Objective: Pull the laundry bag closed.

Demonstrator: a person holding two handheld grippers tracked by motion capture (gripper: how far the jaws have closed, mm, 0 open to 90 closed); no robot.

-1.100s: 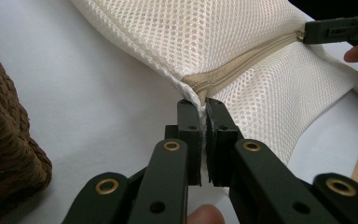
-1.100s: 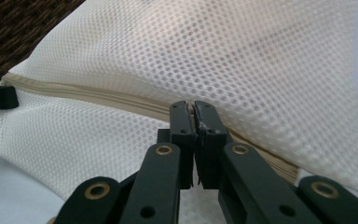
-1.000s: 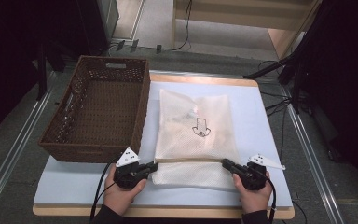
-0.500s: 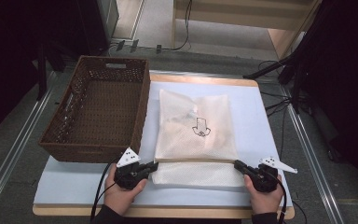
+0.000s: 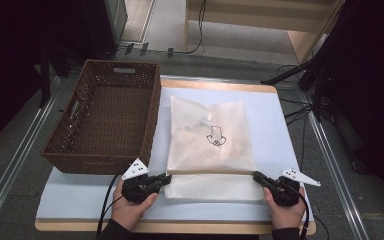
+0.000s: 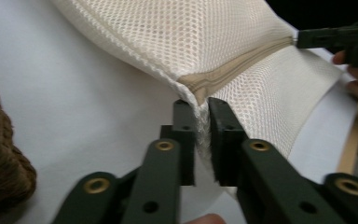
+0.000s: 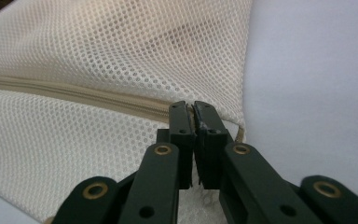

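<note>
The high view shows the mesh bag (image 5: 211, 145) flat on the desk (image 5: 285, 115), its near zipper edge stretched between the left tool (image 5: 164, 180) and right tool (image 5: 258, 177). The gripper views show each tool clamped narrow on a zipper-end corner. A wicker basket (image 5: 107, 120) stands beyond the left tool, bare desk beyond the right.

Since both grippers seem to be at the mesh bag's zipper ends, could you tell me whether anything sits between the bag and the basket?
Nothing visible does: the mesh bag lies right beside the basket, with bare mat between.
</note>
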